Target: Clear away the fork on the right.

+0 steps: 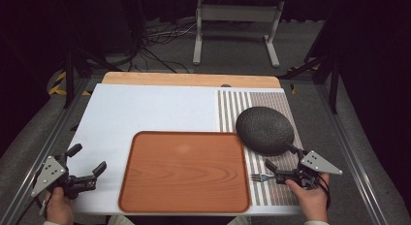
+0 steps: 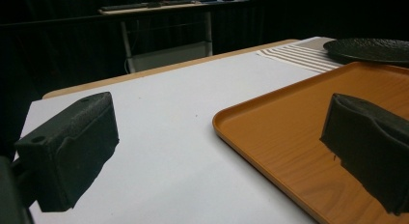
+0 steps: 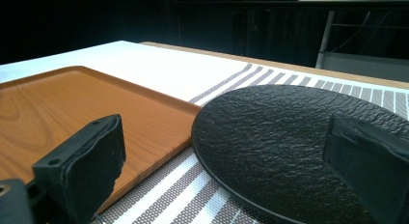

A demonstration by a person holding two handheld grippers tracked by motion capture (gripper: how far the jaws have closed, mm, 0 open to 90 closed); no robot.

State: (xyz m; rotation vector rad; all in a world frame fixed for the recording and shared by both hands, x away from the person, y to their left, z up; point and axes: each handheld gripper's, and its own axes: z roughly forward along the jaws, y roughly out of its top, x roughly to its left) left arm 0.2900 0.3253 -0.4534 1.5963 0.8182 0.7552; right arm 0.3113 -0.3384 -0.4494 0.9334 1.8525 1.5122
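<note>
So the thing that matters here is the fork (image 1: 260,177): it lies flat on the striped mat (image 1: 271,191) right beside the lower jaw of the right gripper (image 1: 281,162), just off to that jaw's tray side, not between the jaws. Its long axis runs roughly side to side across the desk (image 1: 145,108), tines pointing at the wooden tray (image 1: 184,171), handle end tucked under the gripper so I can't see how far it goes. Right jaws stand wide apart with nothing in them, and they're aimed out toward the black plate (image 3: 275,147), which sits just ahead of them. The left gripper (image 1: 87,159) is also spread open and empty, well apart on the far side of the tray. The right hand (image 1: 312,198) is clearly the closer one; I'd guess it needs to turn down onto the fork.
</note>
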